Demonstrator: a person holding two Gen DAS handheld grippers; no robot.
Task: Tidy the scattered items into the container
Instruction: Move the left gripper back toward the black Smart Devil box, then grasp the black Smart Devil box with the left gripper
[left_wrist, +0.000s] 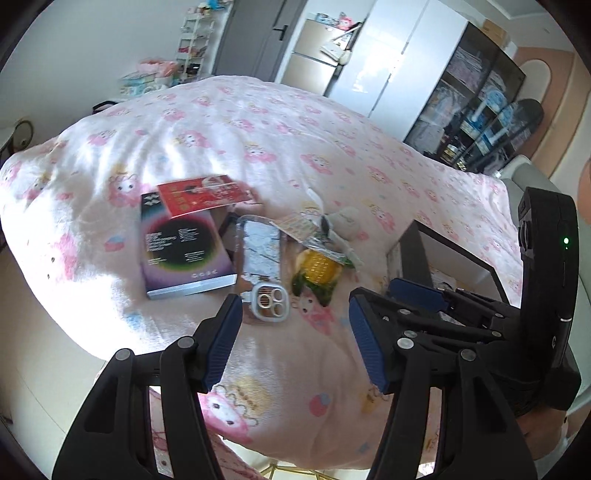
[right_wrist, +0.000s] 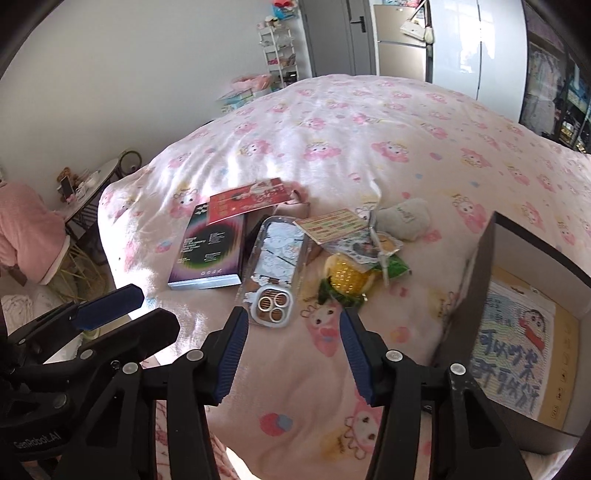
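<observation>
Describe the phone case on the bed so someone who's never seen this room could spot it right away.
Start at the pink cartoon-print blanket covering the bed, then find the small pile of items near its front edge. The phone case lies flat in the middle, between the dark box on the left and the yellow corn toy on the right. Only it is clear, with three ringed camera holes at its near end.

Black left gripper (left_wrist: 293, 341), blue ribbed jaws, silver rivets
</observation>
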